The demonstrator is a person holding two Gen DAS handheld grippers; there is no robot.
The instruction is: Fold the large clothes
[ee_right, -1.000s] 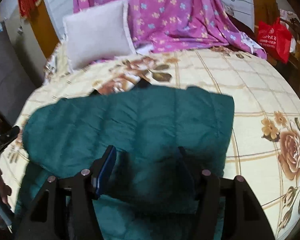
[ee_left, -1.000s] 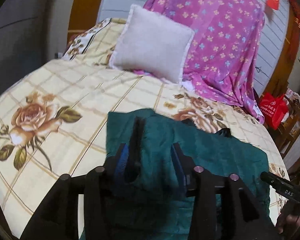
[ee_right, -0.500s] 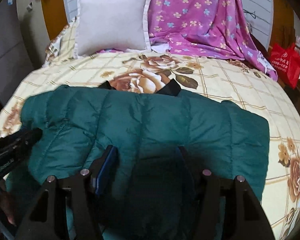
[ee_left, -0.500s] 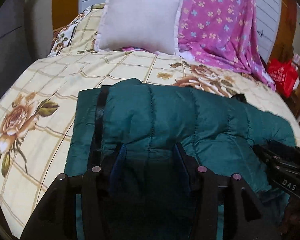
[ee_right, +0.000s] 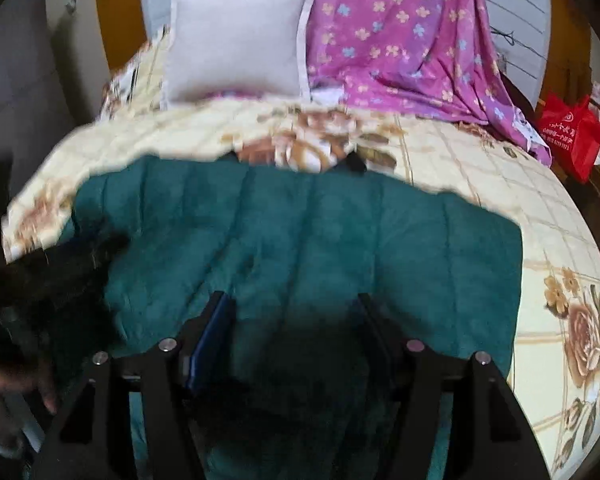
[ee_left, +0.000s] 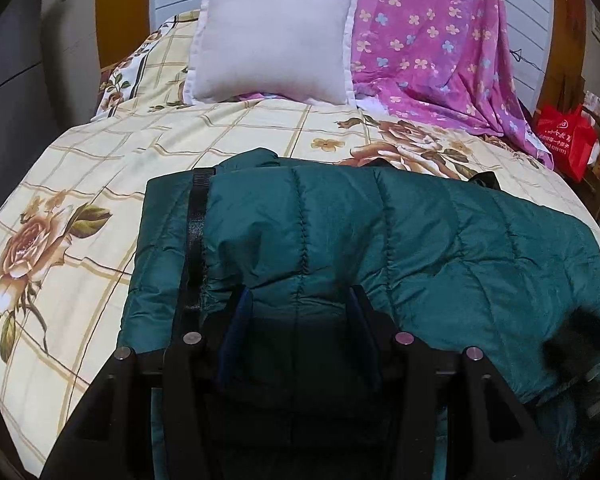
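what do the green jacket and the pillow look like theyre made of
Green jacket: looks like a thin synthetic shell, nylon or polyester, over padding; it has a slight sheen and stitched quilting lines with puffy panels between them.
Pillow: looks like a matte woven or brushed fabric, pale grey, no shine, with a flat sewn border; the fibre can't be told.

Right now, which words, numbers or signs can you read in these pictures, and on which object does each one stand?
Red plastic shopping bag: white round logo, a line of characters and a row of digits, all too small to read.
Nothing else in either view bears text.
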